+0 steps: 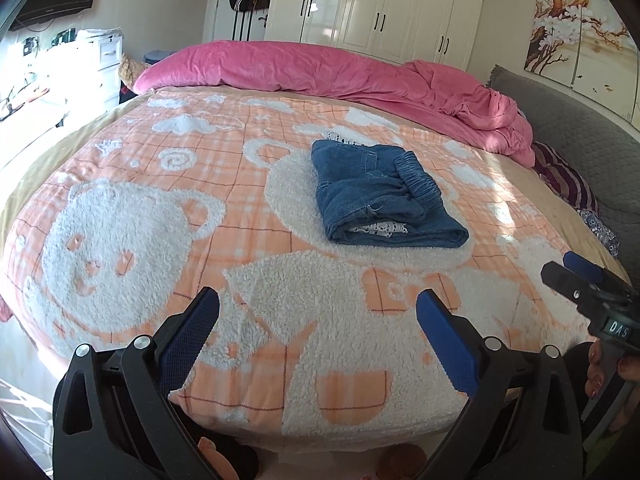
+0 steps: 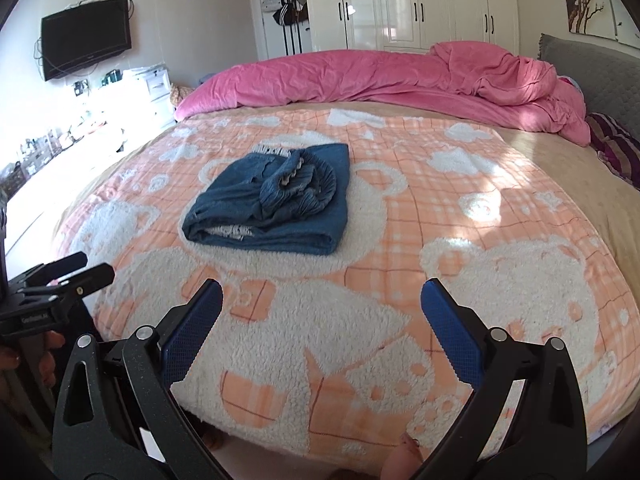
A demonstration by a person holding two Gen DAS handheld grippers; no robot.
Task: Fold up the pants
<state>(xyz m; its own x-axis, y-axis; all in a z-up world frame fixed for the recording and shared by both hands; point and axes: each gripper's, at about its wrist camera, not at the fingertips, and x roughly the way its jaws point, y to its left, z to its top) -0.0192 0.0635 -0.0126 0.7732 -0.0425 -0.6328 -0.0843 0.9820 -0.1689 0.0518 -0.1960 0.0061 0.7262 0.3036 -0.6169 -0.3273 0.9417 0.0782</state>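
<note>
So the pants (image 1: 380, 192) are sitting folded up into a chunky blue denim bundle, a bit right of center in my left wrist view and left of center in the right wrist one (image 2: 272, 204). The elastic waistband is bunched on top, and a bit of white patterned lining pokes out of the near fold. They're lying on the peach and white fleece blanket (image 1: 168, 184) with the bear pattern that covers most of the bed, roughly on top of one of the white bear shapes. Neither tool is touching them. My left gripper (image 1: 318, 306) is at the bottom of its frame, fingers spread wide apart with just blanket between the blue pads, nothing held. Same deal with the right gripper (image 2: 322, 298): jaws wide apart, empty, hanging over the near edge of the bed, well short of the bundle. Each camera catches the other tool at the side of the frame, with a bit of hand around the handle. Further back there's a rumpled pink duvet (image 1: 340, 72) across the top of the frame, white wardrobe doors (image 1: 384, 4) behind it, and a wall TV (image 2: 86, 42) at upper left in the right wrist view.
</note>
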